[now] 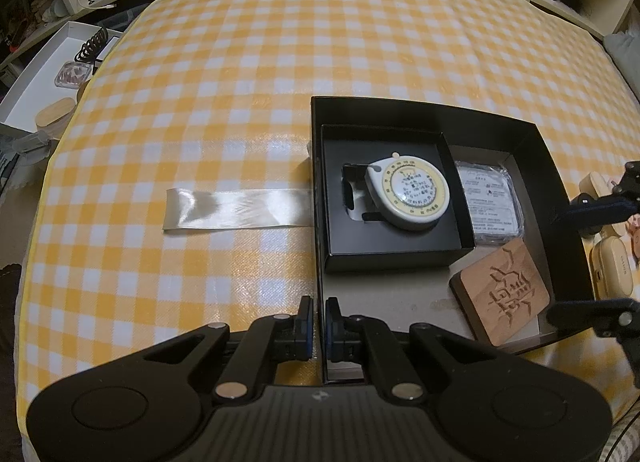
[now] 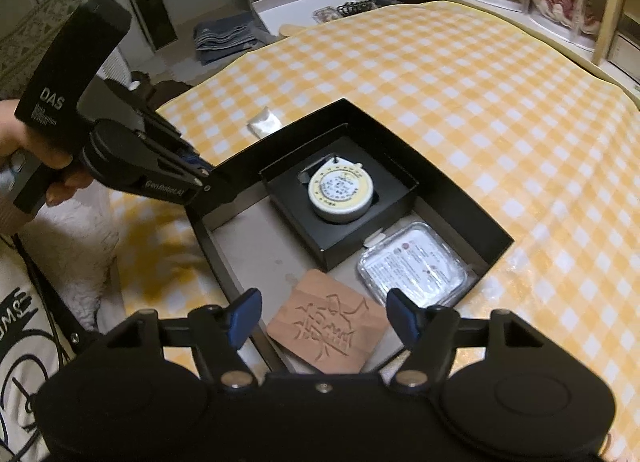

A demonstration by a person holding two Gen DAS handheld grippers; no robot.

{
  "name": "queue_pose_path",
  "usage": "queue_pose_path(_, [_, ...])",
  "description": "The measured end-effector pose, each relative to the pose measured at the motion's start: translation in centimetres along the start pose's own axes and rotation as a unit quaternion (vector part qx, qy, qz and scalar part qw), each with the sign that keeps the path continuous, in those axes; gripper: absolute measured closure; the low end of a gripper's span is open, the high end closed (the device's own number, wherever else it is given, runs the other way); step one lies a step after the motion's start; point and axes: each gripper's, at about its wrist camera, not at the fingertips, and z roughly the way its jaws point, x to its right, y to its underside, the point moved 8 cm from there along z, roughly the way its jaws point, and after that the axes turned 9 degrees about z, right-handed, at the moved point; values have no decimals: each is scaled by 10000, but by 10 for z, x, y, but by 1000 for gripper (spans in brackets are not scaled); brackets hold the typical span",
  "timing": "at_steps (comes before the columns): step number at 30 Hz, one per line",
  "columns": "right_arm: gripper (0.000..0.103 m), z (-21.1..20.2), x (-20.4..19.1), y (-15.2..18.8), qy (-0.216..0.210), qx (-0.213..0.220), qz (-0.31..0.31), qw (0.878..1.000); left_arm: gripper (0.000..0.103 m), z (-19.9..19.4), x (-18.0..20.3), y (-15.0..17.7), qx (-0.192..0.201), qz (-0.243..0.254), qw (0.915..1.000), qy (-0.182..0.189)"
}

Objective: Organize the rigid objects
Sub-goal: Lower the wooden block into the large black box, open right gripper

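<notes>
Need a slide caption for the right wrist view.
Open right hand-held gripper above carved wooden coaster in black box; left hand-held gripper pinches its wall.

Box wall (image 1: pixel 319 222) clamped; grey floor (image 2: pixel 256 250) beside coaster (image 2: pixel 328 322) free.

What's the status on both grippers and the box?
Left gripper shut on black box wall. Right gripper open above wooden coaster, holding nothing. Tape measure and clear packet already inside. Nothing in the way.
</notes>
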Motion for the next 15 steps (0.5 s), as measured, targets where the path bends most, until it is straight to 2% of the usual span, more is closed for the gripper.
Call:
queue_pose_path(8, [29,-19,8,-3,378,237,525,9976,97,0,-1,4,-21,-37,10000,24])
queue_pose_path(15, [21,-55,18,-4,647,723,1007,9902,98,-2,-2,9,5,-36,10000,17])
